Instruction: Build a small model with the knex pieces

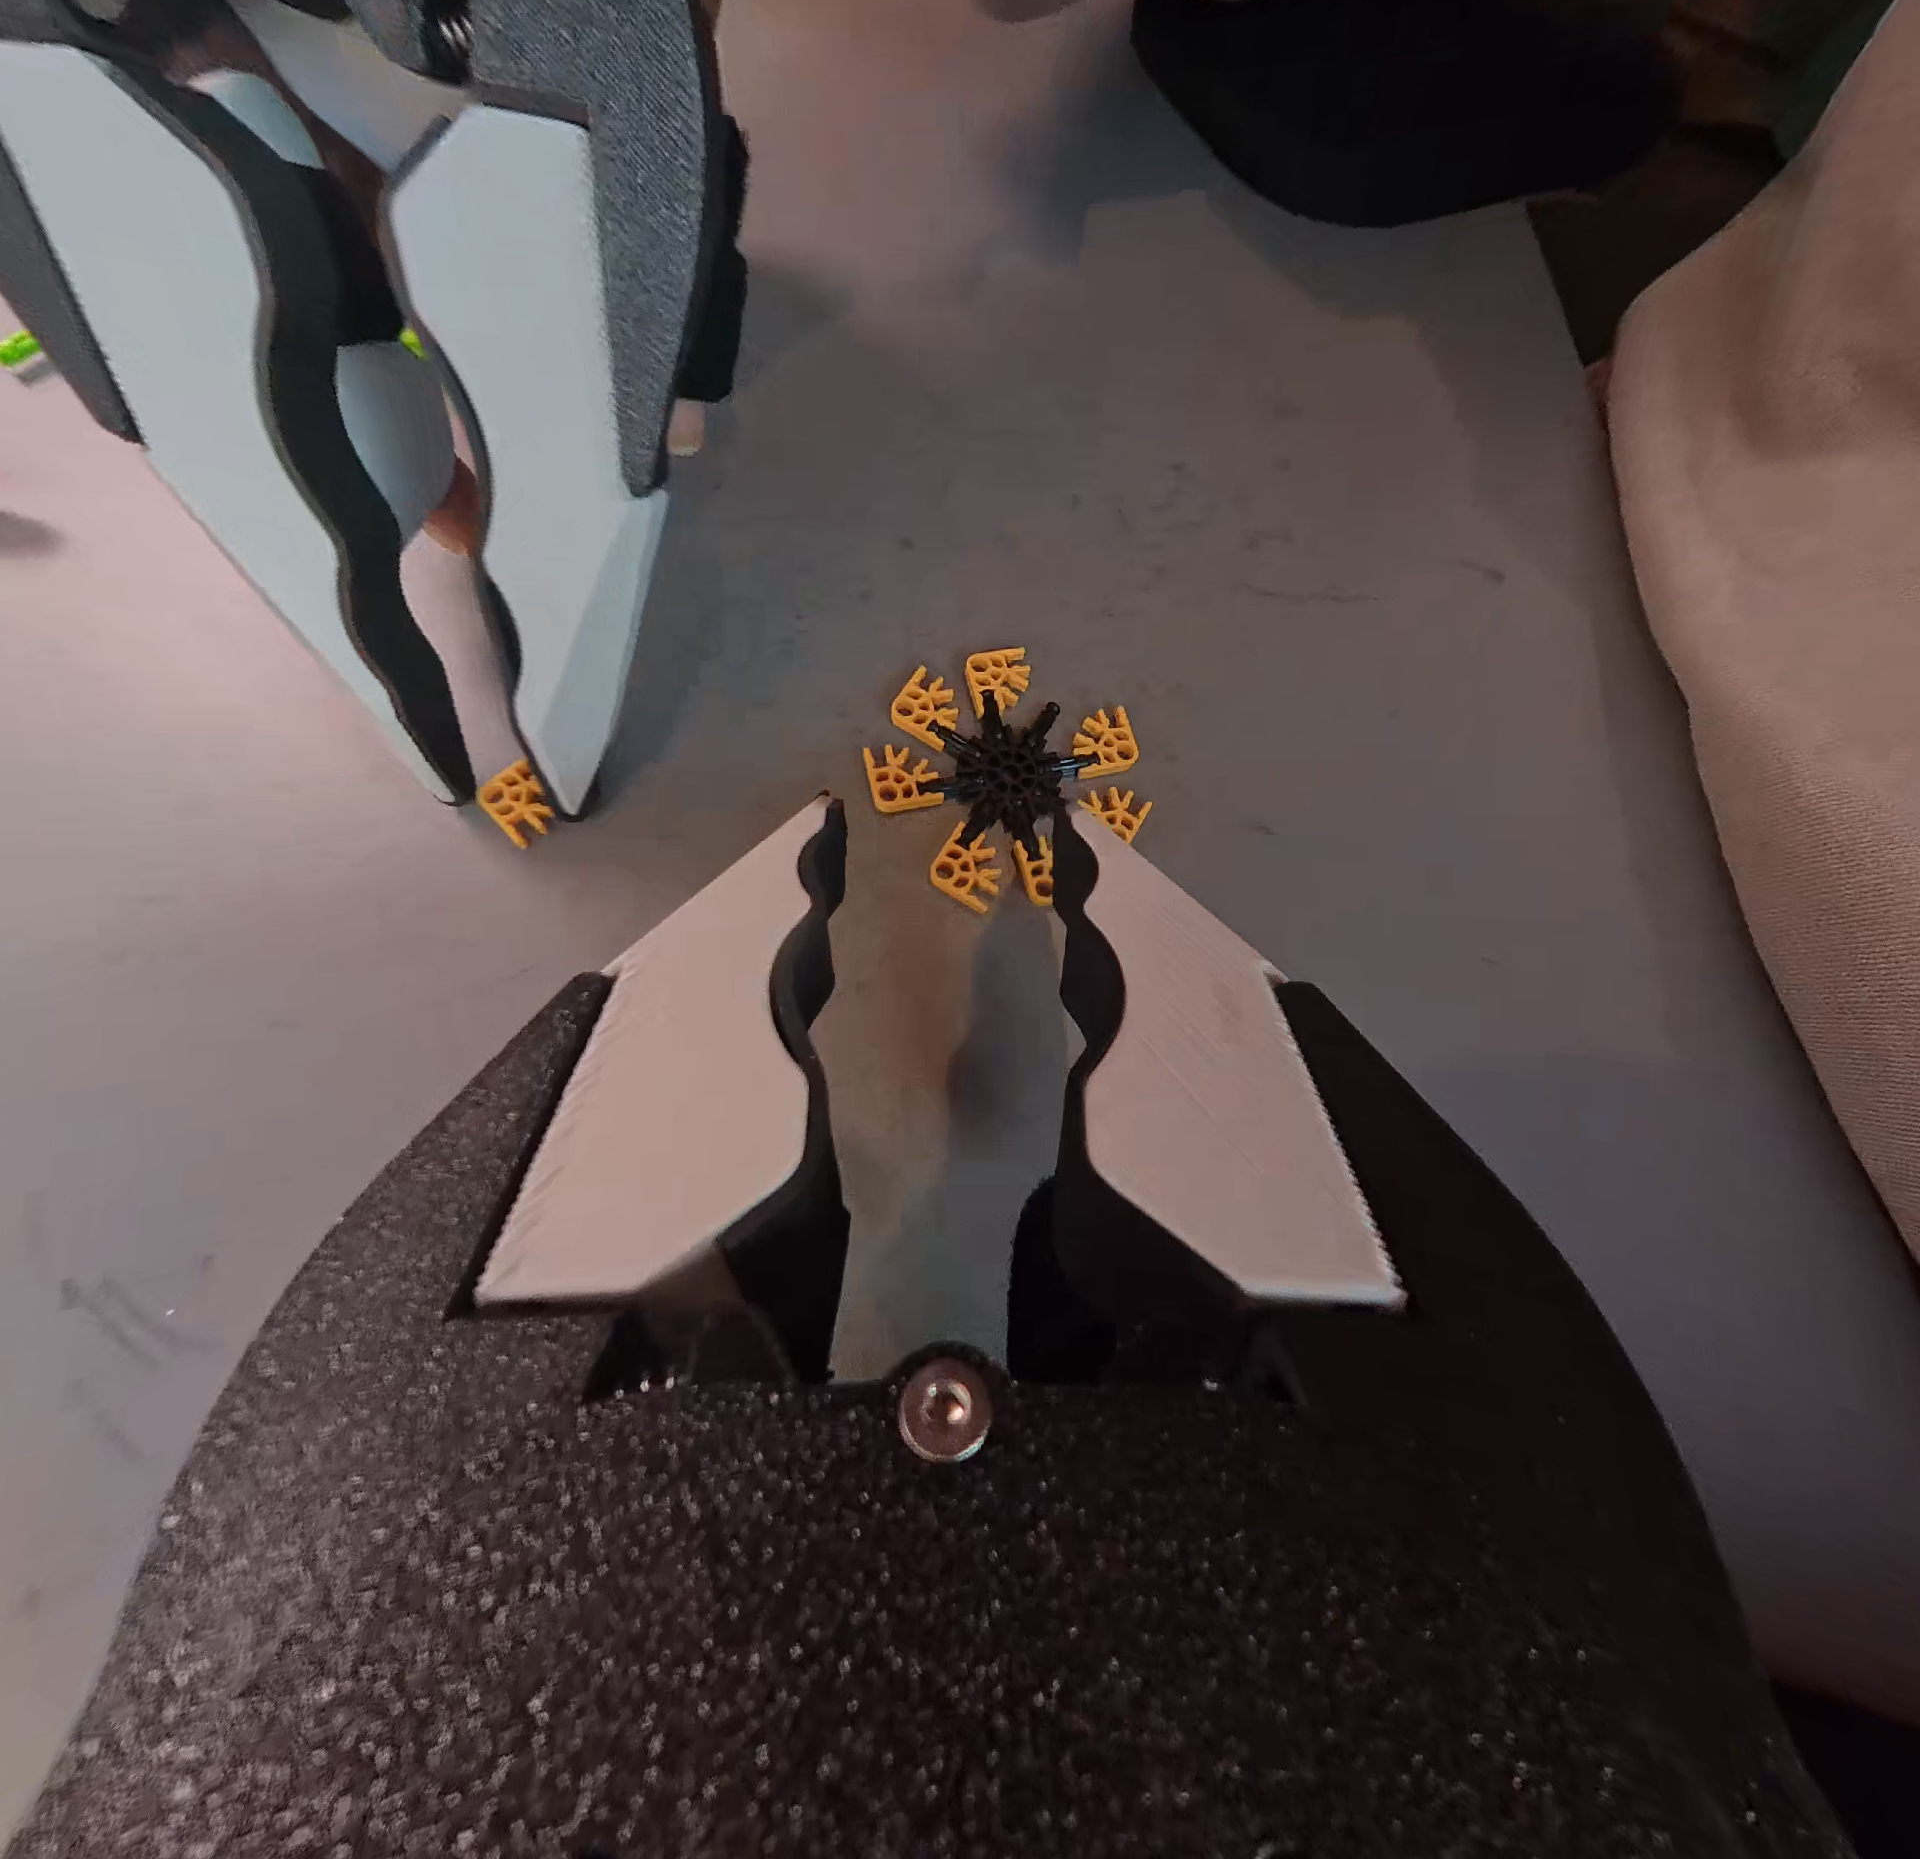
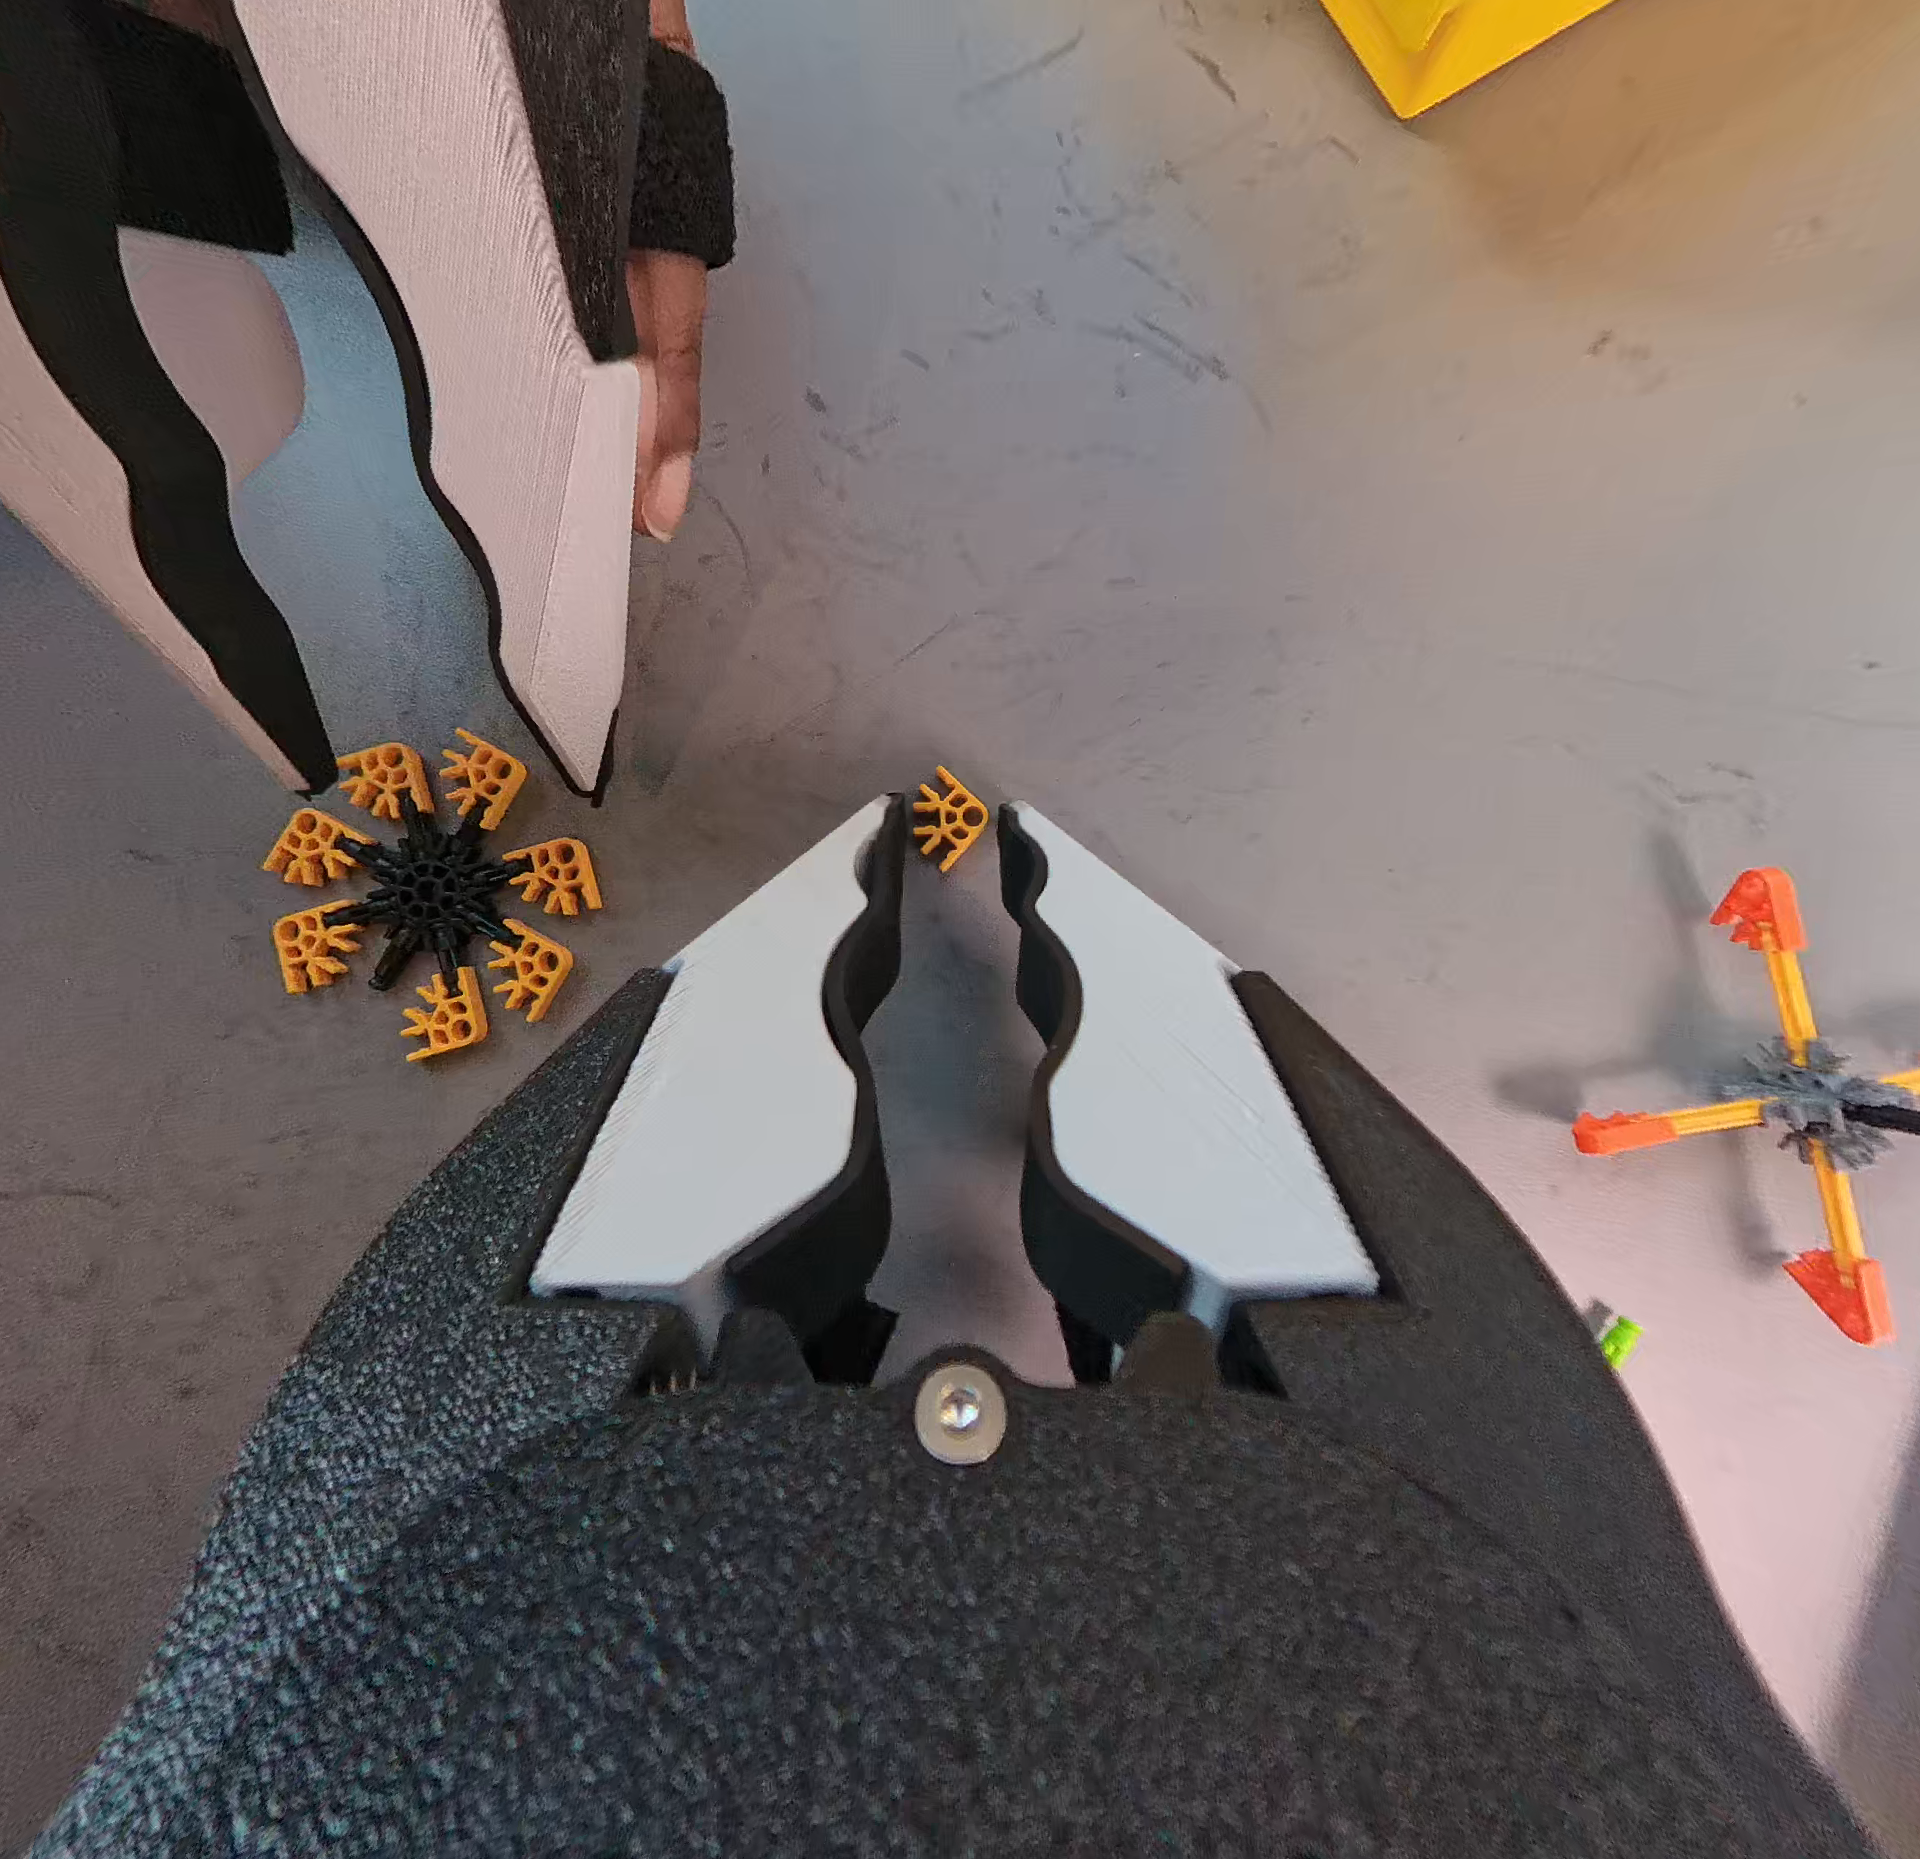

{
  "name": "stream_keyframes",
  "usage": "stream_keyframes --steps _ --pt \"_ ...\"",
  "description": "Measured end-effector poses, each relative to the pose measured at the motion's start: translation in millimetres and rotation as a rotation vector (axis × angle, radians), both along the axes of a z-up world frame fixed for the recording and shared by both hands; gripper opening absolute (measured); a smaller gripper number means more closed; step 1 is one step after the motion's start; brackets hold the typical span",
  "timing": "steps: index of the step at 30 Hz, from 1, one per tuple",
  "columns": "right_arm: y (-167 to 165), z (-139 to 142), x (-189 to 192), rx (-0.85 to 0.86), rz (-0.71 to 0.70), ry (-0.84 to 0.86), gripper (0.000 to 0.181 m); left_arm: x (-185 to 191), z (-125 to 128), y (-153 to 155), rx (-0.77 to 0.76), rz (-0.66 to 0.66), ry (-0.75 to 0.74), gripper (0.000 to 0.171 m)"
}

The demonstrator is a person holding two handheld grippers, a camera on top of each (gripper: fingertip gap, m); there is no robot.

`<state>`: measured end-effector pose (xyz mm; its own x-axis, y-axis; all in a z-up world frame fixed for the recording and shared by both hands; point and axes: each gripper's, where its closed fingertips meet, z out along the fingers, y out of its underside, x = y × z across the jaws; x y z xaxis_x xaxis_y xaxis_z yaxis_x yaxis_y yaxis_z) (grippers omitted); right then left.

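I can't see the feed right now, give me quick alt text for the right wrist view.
The right claw, open, brackets a loose small yellow plastic connector piece on the grey tabletop. To its left, the left claw stands open over a black plastic hub ringed with yellow connectors.

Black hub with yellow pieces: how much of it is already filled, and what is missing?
Seven yellow connectors sit on rods of the black hub; one rod is bare. A loose yellow connector lies between the fingertips of the open right gripper, not yet clamped. The open left gripper stands at the hub's edge.
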<state>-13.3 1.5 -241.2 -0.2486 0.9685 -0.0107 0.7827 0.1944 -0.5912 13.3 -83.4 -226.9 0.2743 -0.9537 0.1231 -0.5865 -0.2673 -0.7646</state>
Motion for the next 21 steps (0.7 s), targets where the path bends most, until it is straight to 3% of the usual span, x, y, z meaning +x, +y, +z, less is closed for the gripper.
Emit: stream_keyframes --steps 6,10,13,17,21 --pt "-14.3 11.9 14.0 -0.034 -0.018 0.042 0.012 -1.3 -12.2 -4.1 -0.023 -0.012 0.065 0.038" --pt "-59.9 30.7 45.6 -0.097 -0.018 0.069 0.012 -3.1 -12.2 -8.0 -0.040 -0.021 0.078 0.037" --pt "-89.9 18.4 67.1 -0.071 -0.025 0.011 0.012 -4.1 -11.7 -13.9 -0.064 -0.043 0.083 0.037" --pt "-96.8 3.0 70.5 -0.078 -0.096 -0.002 0.012 0.1 -10.9 -23.9 -0.099 -0.081 0.079 0.034" --pt "-83.2 -0.3 69.8 -0.022 -0.108 -0.019 0.012 8.7 -9.3 -37.6 -0.147 -0.140 0.050 0.030"
